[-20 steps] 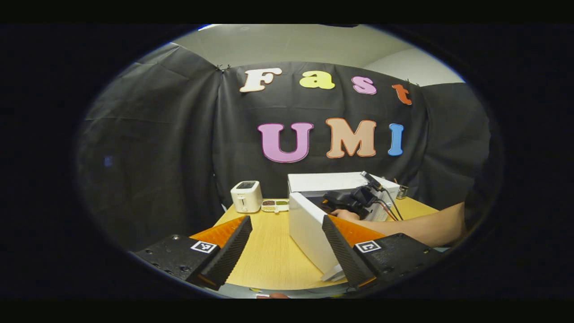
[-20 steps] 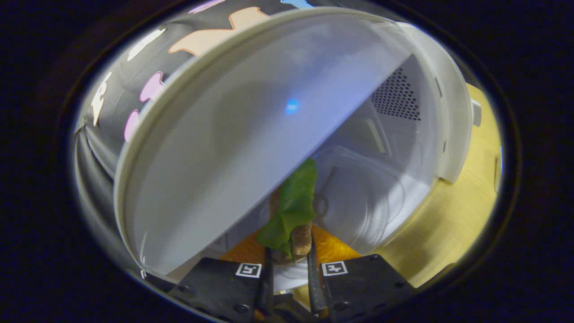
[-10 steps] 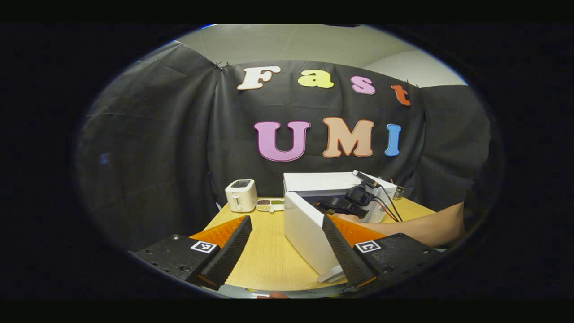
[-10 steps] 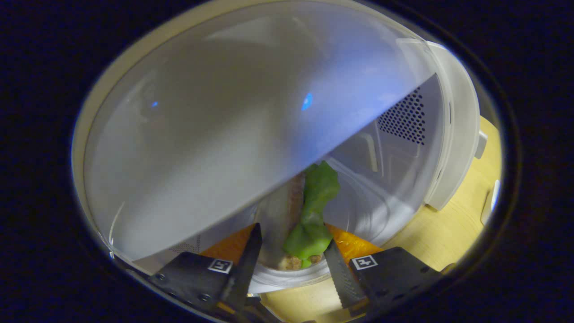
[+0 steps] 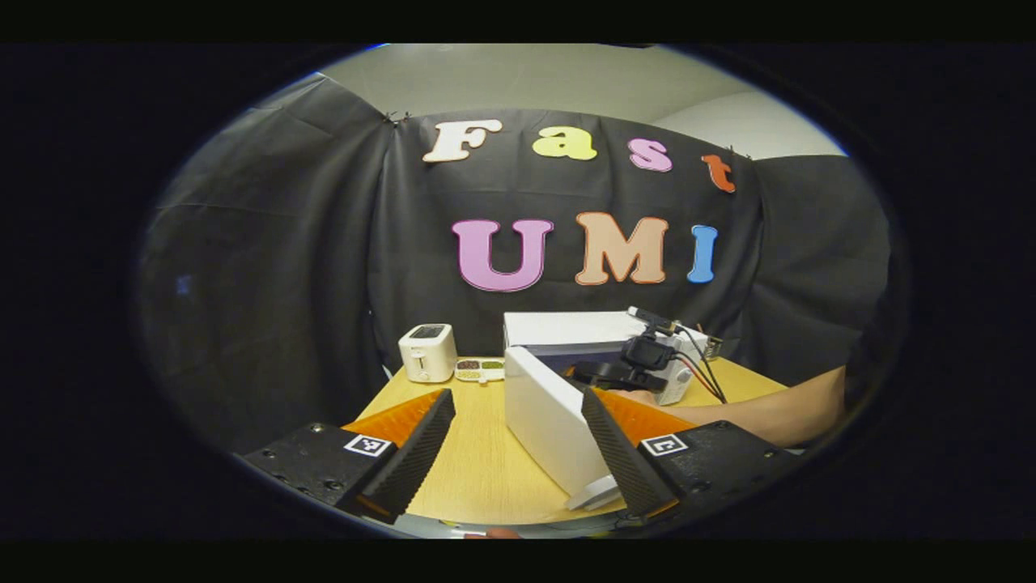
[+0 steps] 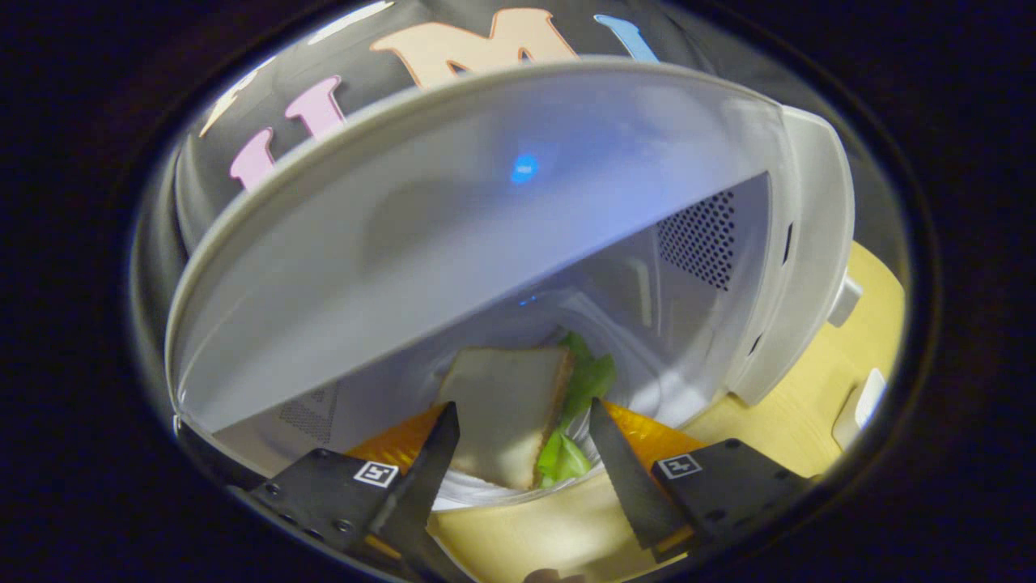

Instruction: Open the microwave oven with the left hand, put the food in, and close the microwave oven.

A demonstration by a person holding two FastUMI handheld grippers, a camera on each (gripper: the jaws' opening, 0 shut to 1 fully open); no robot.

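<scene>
The white microwave [image 5: 566, 328] stands on the table with its door [image 5: 542, 417] swung open toward me. My left gripper [image 5: 516, 394] hangs open in front of the door, touching nothing. A hand holds my right gripper [image 5: 599, 374] at the oven's mouth. In the right gripper view, the sandwich [image 6: 506, 421], bread with green lettuce [image 6: 589, 382], lies flat on the glass turntable [image 6: 486, 495] inside the microwave [image 6: 712, 243]. My right gripper [image 6: 522, 407] is open, one finger on each side of the sandwich and neither pressing on it.
A white toaster [image 5: 426, 353] and a small compartment tray [image 5: 479, 370] sit at the back left of the wooden table [image 5: 477, 461]. A person's forearm [image 5: 769, 413] reaches in from the right. The open door takes up the table's middle.
My right gripper opened and let go of the sandwich, which dropped from upright to flat on the turntable. The gripper has drawn back a little. My left gripper stays open, barely shifted.
</scene>
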